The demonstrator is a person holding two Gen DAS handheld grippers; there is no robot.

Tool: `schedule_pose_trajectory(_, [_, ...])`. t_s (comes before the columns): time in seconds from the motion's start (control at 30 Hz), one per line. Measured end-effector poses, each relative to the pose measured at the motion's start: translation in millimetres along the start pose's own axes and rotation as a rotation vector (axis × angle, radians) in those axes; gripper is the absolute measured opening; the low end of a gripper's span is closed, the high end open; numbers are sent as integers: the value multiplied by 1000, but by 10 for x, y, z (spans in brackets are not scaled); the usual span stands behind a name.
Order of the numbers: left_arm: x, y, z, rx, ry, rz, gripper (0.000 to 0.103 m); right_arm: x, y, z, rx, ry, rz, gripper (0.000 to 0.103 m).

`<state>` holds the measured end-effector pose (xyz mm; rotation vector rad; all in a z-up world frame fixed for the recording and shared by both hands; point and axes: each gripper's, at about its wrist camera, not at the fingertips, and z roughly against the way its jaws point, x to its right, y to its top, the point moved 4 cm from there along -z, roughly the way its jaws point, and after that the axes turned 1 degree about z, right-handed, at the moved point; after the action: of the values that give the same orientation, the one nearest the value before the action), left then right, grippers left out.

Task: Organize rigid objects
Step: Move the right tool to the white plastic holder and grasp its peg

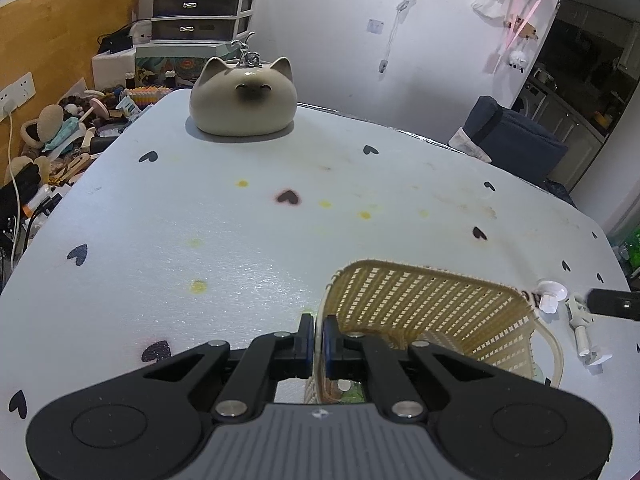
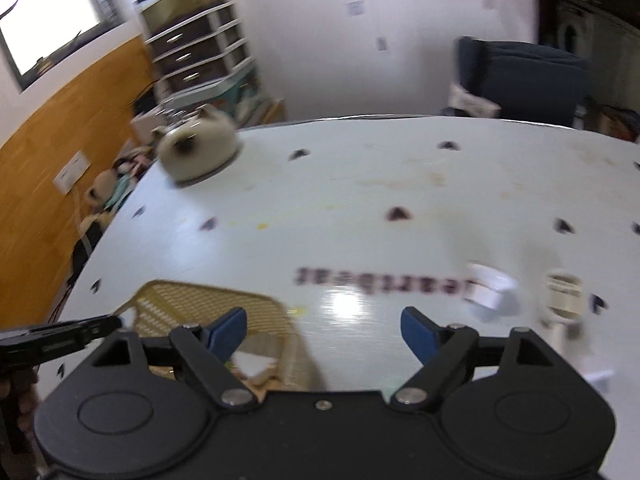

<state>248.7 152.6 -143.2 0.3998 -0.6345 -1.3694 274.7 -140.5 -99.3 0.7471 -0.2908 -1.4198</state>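
Note:
A tan woven basket (image 1: 432,304) stands on the white table near its front. My left gripper (image 1: 318,340) is shut on the basket's left rim. The basket also shows in the right wrist view (image 2: 224,312), low left, with pale objects inside. My right gripper (image 2: 322,330) is open and empty above the table, just right of the basket; that view is blurred. Small white plastic pieces (image 1: 550,294) lie on the table right of the basket, and they show in the right wrist view (image 2: 490,292) beside a cream piece (image 2: 562,294).
A beige cat-shaped ceramic pot (image 1: 244,98) stands at the table's far left edge. Clutter (image 1: 60,140) lies beyond the left edge under a drawer unit (image 1: 202,0). A dark blue chair (image 1: 512,136) stands behind the table. The tablecloth (image 1: 240,240) has heart prints.

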Motion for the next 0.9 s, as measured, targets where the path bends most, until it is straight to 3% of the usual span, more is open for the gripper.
schedule_pose_trajectory(0.23, [8,-9,12,2,11,4,5,624,-162,117,17,-150,-80,90])
schedule_pose_trajectory(0.37, [13,-9,10,2,16,9,5,942,-235,103,28,-218,-106,102])
schedule_pose_trajectory(0.53, [20,-3,12,2,24,15,5,1272,-286,9,66,-316,-113,103])
schedule_pose_trajectory(0.7, [27,-3,11,1,32,20,6,1517,-313,-203,25,-341,-120,103])
schedule_pose_trajectory(0.73, [27,-2,11,1,32,22,6,1558,-320,-255,14,-342,-119,102])
schedule_pose_trajectory(0.8, [24,0,9,1,33,25,6,1624,-325,-347,-1,-348,-107,85])
schedule_pose_trajectory(0.9, [29,-2,7,1,38,26,6,1715,-332,-491,-26,-335,-119,72])
